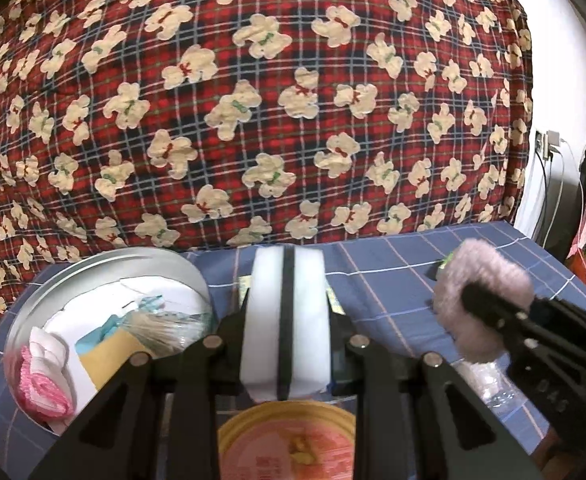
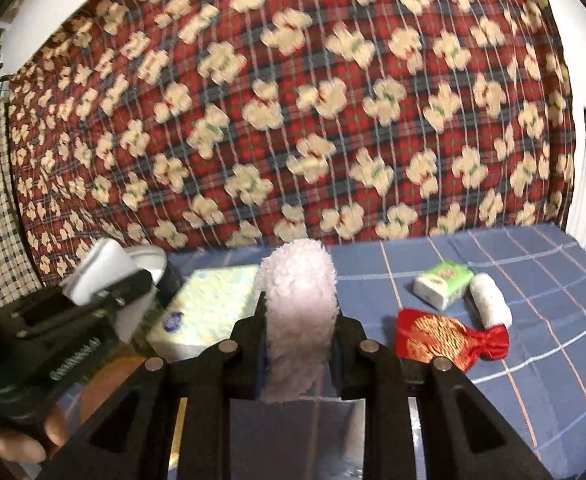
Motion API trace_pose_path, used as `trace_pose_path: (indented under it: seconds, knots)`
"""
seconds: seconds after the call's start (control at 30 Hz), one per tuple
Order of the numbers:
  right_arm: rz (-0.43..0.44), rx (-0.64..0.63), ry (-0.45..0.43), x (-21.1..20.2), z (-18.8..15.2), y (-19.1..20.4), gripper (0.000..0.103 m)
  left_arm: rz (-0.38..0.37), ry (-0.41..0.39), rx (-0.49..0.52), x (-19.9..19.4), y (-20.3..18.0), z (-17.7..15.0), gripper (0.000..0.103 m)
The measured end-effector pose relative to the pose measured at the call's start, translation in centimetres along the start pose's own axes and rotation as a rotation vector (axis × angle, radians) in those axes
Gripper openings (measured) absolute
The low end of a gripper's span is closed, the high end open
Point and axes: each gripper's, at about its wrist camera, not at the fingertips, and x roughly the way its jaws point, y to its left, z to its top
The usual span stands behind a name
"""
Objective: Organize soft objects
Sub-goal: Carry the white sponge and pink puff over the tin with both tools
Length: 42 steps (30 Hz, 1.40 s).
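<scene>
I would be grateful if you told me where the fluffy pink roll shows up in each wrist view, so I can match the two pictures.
Left wrist view: the fluffy pink roll is at lower right, clamped in the right gripper.
Right wrist view: the same roll stands upright at bottom centre, between that gripper's fingers.
Shared landmark: the red plaid bear quilt behind the blue checked cloth.

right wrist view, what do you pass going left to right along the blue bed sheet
left gripper holding a white sponge → tissue pack → right gripper holding a fluffy pink roll → red pouch → white roll
</scene>
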Motion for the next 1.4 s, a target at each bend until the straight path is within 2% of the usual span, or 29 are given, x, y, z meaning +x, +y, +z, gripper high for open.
trace_pose_path:
  seconds: [0.37, 0.83, 1.4]
  knots:
    - [0.053, -0.052, -0.063, -0.2, 1.0, 6.1, 0.027, 0.055, -0.029, -0.049, -0.8, 5.2, 0.4, 0.025]
    - [0.164, -0.107, -0.064, 1.0, 1.5, 13.6, 0.027, 0.163, -0.037, -0.101, -1.4, 12.1, 0.3, 0.025]
    - [0.240, -0.111, -0.044, 3.8, 2.6, 19.7, 0.027, 0.277, 0.025, -0.189, -0.3, 18.9, -0.2, 0.025]
